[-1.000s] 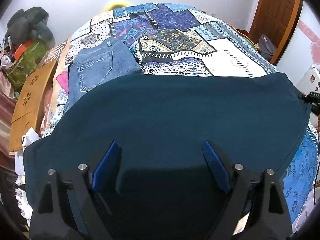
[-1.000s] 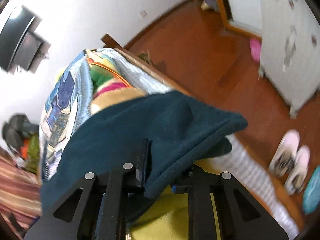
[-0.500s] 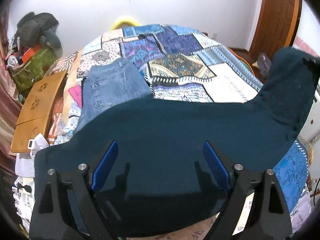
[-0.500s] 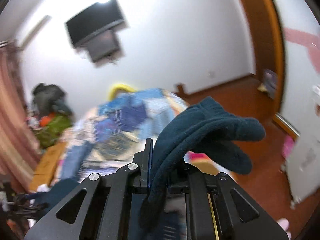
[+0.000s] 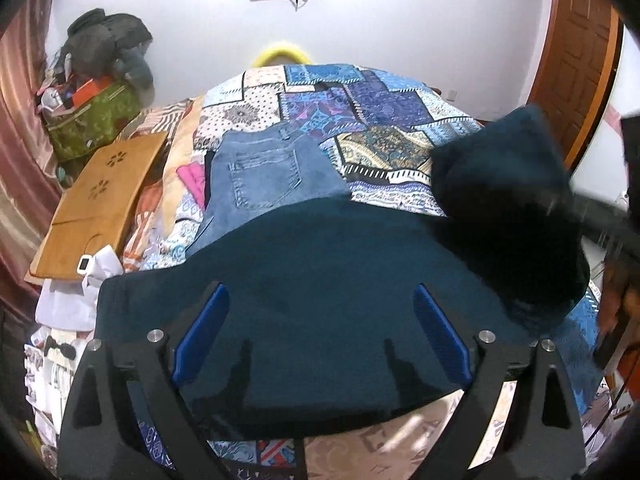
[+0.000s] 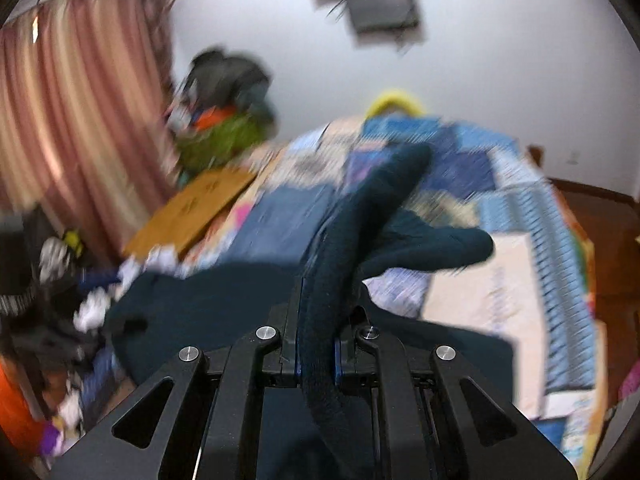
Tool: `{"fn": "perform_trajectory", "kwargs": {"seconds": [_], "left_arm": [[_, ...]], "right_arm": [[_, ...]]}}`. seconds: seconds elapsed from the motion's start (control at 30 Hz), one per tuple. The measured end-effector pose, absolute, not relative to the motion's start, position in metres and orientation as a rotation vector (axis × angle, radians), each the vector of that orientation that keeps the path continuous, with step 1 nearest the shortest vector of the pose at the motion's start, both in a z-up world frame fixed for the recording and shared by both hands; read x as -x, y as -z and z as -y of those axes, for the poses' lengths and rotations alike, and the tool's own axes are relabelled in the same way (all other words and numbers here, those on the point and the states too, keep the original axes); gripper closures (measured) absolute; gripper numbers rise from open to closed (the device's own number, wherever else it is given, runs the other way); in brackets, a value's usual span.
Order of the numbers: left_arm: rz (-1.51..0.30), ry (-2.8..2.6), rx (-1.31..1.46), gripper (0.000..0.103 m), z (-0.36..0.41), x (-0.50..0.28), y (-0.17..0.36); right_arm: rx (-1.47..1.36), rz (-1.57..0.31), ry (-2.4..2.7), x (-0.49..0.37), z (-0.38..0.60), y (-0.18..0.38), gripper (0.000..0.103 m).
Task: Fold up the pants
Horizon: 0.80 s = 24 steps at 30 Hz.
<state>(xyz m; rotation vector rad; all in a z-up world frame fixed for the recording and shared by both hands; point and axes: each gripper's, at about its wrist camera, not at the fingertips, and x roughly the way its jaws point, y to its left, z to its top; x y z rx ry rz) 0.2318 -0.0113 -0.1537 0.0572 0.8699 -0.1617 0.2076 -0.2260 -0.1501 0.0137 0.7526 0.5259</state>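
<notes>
Dark teal pants (image 5: 320,288) lie across the near end of the bed. My left gripper (image 5: 320,320) is open and empty, its blue pads (image 5: 200,332) hovering over the middle of the pants. My right gripper (image 6: 318,312) is shut on one end of the pants (image 6: 360,232) and holds it lifted above the bed. That raised end (image 5: 508,200) shows at the right of the left wrist view, curling over toward the flat part. The right wrist view is blurred.
Folded blue jeans (image 5: 260,176) lie on the patchwork bedspread (image 5: 380,120) beyond the pants. A wooden lap tray (image 5: 100,200) and a green bag (image 5: 92,120) sit at the left. A brown door (image 5: 576,72) is at the right.
My right gripper has swung the held end of the pants up and leftward over the bed. The left gripper has stayed open, the view tilting upward a little.
</notes>
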Motion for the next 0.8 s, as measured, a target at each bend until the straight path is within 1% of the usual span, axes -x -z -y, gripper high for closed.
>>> {"fn": "perform_trajectory", "kwargs": {"seconds": [0.1,0.27,0.3,0.4,0.43,0.47,0.53,0.63,0.7,0.8], "left_arm": [[-0.884,0.158,-0.051,0.009,0.009,-0.231,0.158],[-0.887,0.169,-0.052,0.009,0.014,-0.231,0.16],[-0.883,0.173,-0.056,0.009,0.016,-0.23,0.158],[-0.87,0.189,-0.06,0.009,0.022,-0.23,0.15],[-0.865,0.195,-0.06,0.009,0.024,-0.23,0.147],[-0.861,0.199,-0.06,0.009,0.026,-0.23,0.145],[-0.844,0.213,-0.061,0.008,0.032,-0.229,0.138],[-0.818,0.238,-0.072,0.005,0.044,-0.229,0.127],[-0.806,0.254,-0.088,0.003,0.055,-0.231,0.121],[-0.801,0.283,-0.117,0.002,0.073,-0.239,0.117]], "right_arm": [[0.067,-0.83,-0.572,-0.197,0.203,0.177,0.094],[0.166,-0.895,-0.589,-0.182,0.199,0.189,0.084],[0.167,-0.894,-0.594,-0.179,0.2,0.187,0.083],[0.118,-0.918,-0.643,-0.174,0.21,0.177,0.071],[0.097,-0.925,-0.654,-0.173,0.21,0.174,0.064],[0.078,-0.92,-0.661,-0.172,0.215,0.169,0.06],[0.063,-0.9,-0.662,-0.167,0.219,0.164,0.057],[0.048,-0.863,-0.634,-0.161,0.229,0.152,0.056],[0.04,-0.844,-0.603,-0.168,0.237,0.146,0.053],[0.021,-0.816,-0.542,-0.172,0.257,0.136,0.045]]}}
